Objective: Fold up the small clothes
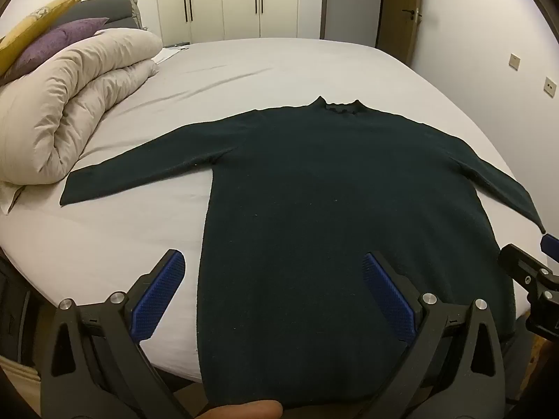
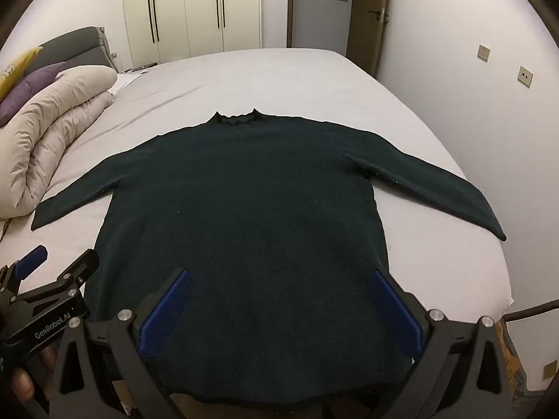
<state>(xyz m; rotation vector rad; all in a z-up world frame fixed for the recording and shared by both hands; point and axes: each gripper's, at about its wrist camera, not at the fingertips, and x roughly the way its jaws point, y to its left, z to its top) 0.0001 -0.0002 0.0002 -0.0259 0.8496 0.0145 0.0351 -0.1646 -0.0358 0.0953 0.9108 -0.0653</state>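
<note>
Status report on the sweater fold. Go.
Left gripper and right gripper open, holding nothing, above the hem. Sweater flat on the bed, sleeves spread, unfolded. Rolled duvet beside the left sleeve, not touching.

Sweater flat on bed, duvet to its left

The bed is carrying a dark sweater, lying flat. A rolled duvet is resting far left of the claw.
</note>
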